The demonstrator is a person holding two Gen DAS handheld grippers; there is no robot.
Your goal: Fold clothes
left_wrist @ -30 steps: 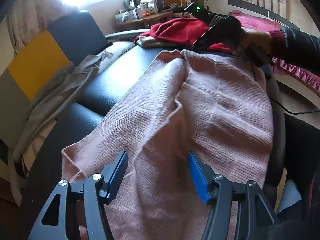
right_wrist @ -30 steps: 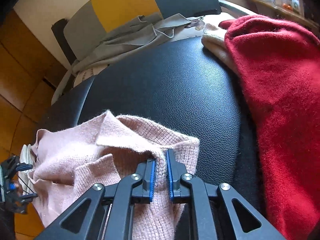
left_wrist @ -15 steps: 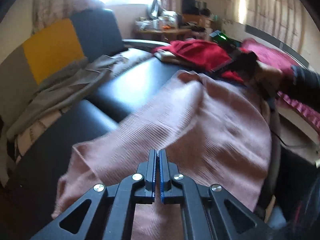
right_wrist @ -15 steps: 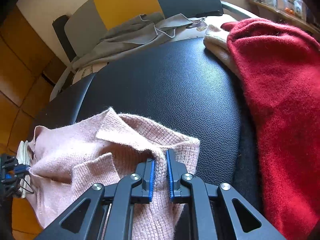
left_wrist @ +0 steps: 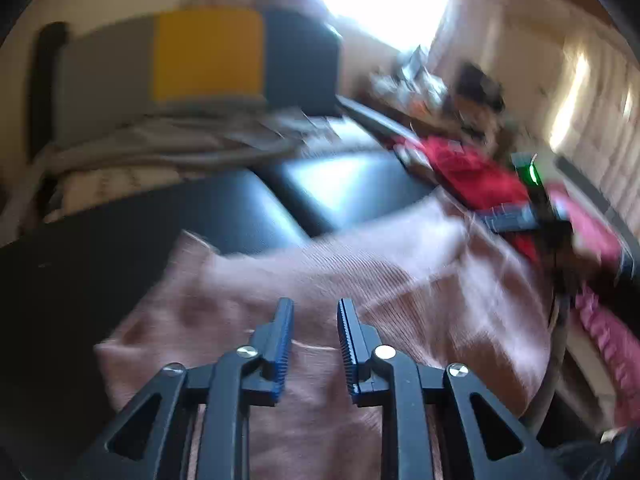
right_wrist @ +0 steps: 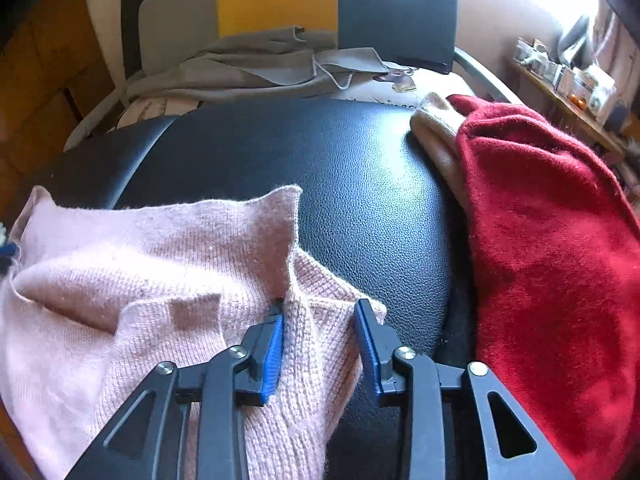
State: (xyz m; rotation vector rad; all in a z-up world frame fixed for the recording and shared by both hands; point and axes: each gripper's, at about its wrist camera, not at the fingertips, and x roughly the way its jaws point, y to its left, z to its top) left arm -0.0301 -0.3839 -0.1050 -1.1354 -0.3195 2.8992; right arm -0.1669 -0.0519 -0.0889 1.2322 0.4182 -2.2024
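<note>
Both your grippers are opening over the pink sweater (right_wrist: 132,264) on the black seat (right_wrist: 320,168); left gripper (left_wrist: 314,320) spread above it; right gripper (right_wrist: 320,320) releasing the folded corner; one fold looks laid, more remain; red garment (right_wrist: 552,248) waits untouched.
</note>
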